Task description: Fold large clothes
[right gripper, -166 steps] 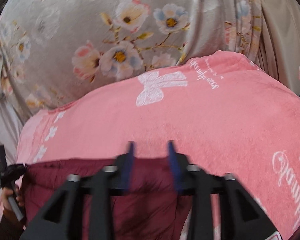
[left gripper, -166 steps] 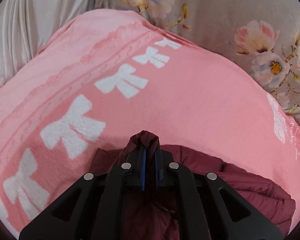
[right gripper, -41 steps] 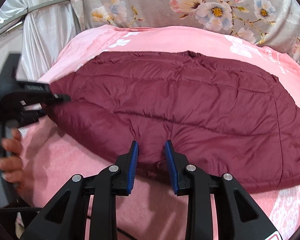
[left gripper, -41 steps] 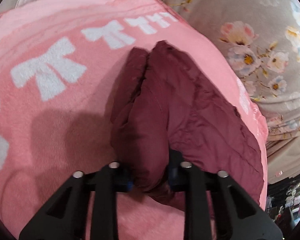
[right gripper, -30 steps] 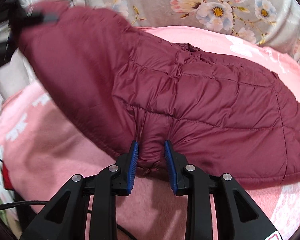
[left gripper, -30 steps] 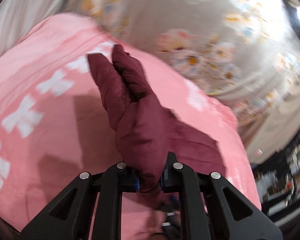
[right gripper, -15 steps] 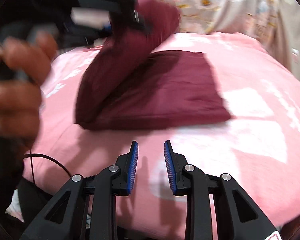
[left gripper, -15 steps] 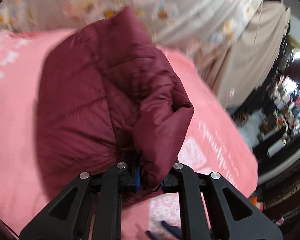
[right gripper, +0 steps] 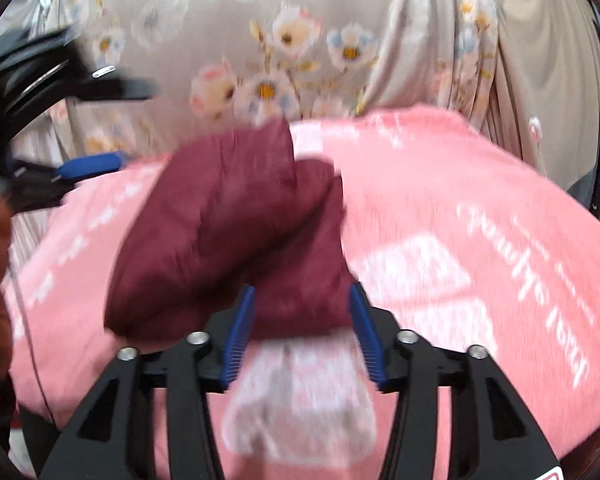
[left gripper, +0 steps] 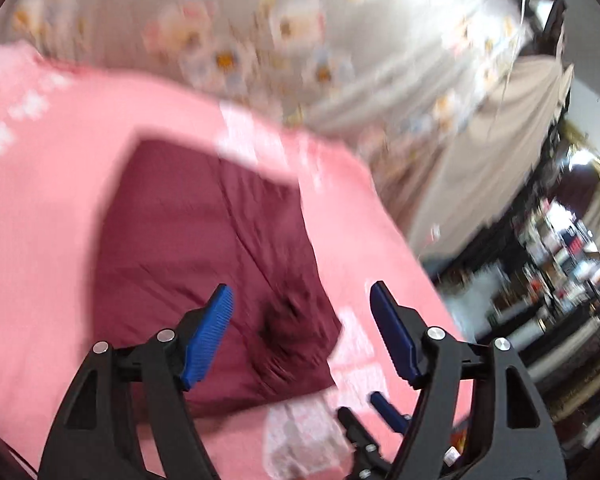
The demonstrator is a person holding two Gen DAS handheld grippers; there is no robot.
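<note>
The folded jacket [left gripper: 204,264] [right gripper: 236,232] lay on the blanket [left gripper: 40,208] [right gripper: 460,240], which spread out from under the jacket on every side. Behind the jacket, past the blanket's far edge, hung the curtain [left gripper: 228,20] [right gripper: 300,20]. The left gripper [left gripper: 300,320] hovered above the jacket's near part, jaws spread wide, apart from it. The right gripper [right gripper: 302,324] sat at the jacket's near edge, its jaws parted to either side of that edge. Left of the jacket, in the right wrist view, the left gripper [right gripper: 112,124] stood raised.

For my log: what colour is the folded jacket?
Dark maroon jacket, plain quilted fabric; clearest in the left wrist view.
</note>
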